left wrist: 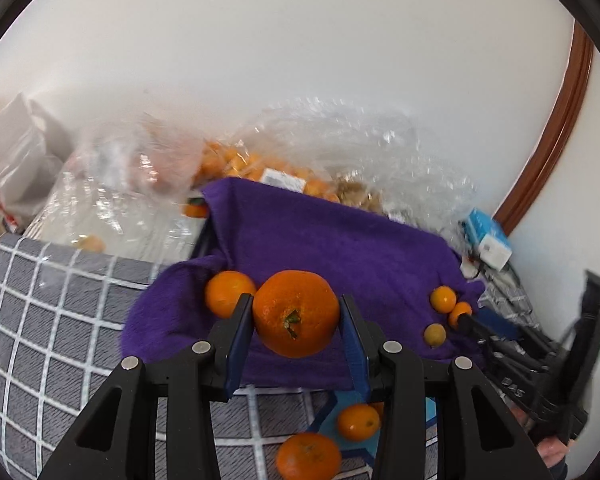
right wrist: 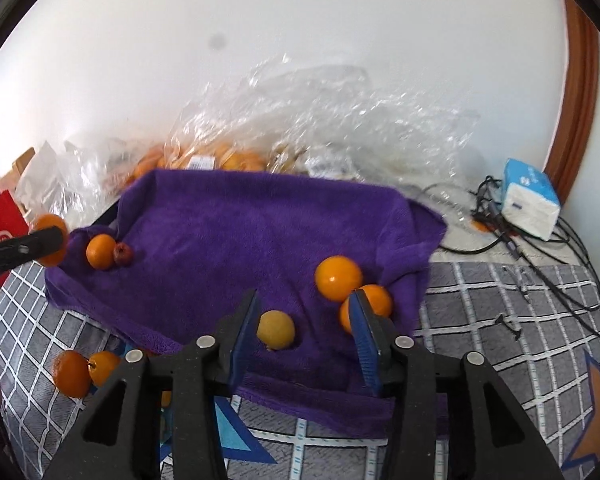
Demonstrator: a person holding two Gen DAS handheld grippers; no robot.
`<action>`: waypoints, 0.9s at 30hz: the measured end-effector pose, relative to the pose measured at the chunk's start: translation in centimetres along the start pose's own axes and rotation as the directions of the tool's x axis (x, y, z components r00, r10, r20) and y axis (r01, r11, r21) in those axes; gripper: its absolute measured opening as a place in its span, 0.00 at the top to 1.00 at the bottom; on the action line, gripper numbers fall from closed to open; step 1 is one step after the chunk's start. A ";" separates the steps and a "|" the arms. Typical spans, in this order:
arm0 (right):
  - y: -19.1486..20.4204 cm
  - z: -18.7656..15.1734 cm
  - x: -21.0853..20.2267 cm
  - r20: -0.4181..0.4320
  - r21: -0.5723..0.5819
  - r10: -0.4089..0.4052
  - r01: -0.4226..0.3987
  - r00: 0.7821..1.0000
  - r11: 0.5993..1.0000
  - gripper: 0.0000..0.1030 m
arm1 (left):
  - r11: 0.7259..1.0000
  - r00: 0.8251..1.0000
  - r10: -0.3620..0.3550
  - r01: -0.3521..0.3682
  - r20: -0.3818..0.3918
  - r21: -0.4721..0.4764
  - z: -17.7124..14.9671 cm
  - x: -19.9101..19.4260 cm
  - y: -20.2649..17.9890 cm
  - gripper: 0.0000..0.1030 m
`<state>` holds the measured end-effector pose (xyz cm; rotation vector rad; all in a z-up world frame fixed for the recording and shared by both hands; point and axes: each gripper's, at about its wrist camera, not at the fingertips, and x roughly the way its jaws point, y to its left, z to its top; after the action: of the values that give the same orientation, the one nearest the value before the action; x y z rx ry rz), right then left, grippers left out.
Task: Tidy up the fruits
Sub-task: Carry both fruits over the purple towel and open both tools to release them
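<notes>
My left gripper (left wrist: 296, 312) is shut on a large orange (left wrist: 296, 314) and holds it above the near edge of the purple towel (left wrist: 340, 240). Another orange (left wrist: 228, 293) lies on the towel just left of it. Three small fruits (left wrist: 443, 299) lie at the towel's right side. My right gripper (right wrist: 304, 316) is open and empty over the towel (right wrist: 260, 220), with a yellowish fruit (right wrist: 276, 330) between its fingers and two oranges (right wrist: 338, 283) by the right finger. An orange (right wrist: 101, 251) and a small red fruit (right wrist: 123, 254) lie at the towel's left.
Clear plastic bags with oranges (left wrist: 240, 164) sit behind the towel by the wall. Loose oranges (left wrist: 358, 422) lie on the grey checked cloth (left wrist: 40, 320) below the towel. A blue-white tissue pack (right wrist: 530, 200) and black cables (right wrist: 540, 264) lie at the right.
</notes>
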<state>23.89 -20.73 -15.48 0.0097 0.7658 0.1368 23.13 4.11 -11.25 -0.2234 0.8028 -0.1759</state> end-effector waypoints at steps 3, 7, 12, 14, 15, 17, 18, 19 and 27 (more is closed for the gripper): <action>-0.5 0.1 -0.4 0.012 0.016 -0.014 0.014 1.000 1.000 0.56 | 1.000 0.999 0.021 -0.021 -0.038 -0.002 0.0 1.8 -0.6 0.61; -1.2 0.3 -0.4 0.011 0.041 -0.020 0.020 1.000 0.999 0.56 | 0.998 0.991 0.069 -0.068 -0.111 0.021 -0.2 4.5 -1.3 0.61; -1.4 0.4 -0.9 0.024 0.051 -0.009 0.008 1.000 0.999 0.56 | 0.996 0.984 0.086 -0.084 -0.155 0.023 -0.4 6.1 -1.3 0.61; -1.3 0.4 -1.0 0.025 0.053 0.004 -0.006 1.000 0.999 0.56 | 0.998 0.987 0.062 -0.061 -0.151 0.017 -0.4 6.2 -1.4 0.61; -1.2 0.4 -1.0 0.021 0.052 0.010 -0.011 1.000 0.999 0.56 | 0.999 0.988 0.040 -0.039 -0.148 0.010 -0.4 6.1 -1.4 0.60; -1.1 0.3 -1.0 0.021 0.051 0.019 -0.020 1.000 0.999 0.56 | 1.000 0.991 0.002 -0.002 -0.135 -0.004 -0.2 5.6 -1.3 0.57; -1.0 0.3 -1.0 0.020 0.050 0.021 -0.022 1.000 0.999 0.55 | 1.000 0.994 -0.009 0.008 -0.110 -0.010 -0.2 5.1 -1.2 0.53; -0.9 0.3 -1.0 0.017 0.048 0.024 -0.025 1.000 0.999 0.54 | 1.000 0.996 -0.008 0.008 -0.091 -0.007 -0.1 4.6 -1.1 0.52; -0.1 0.0 -0.9 0.017 0.025 0.006 -0.007 1.000 1.000 0.48 | 0.998 0.998 0.062 -0.063 0.008 0.022 -1.0 -0.8 0.8 0.51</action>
<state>23.26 -20.98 -14.87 0.0371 0.7511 0.1331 21.89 4.97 -11.58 -0.1773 0.7987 -0.1252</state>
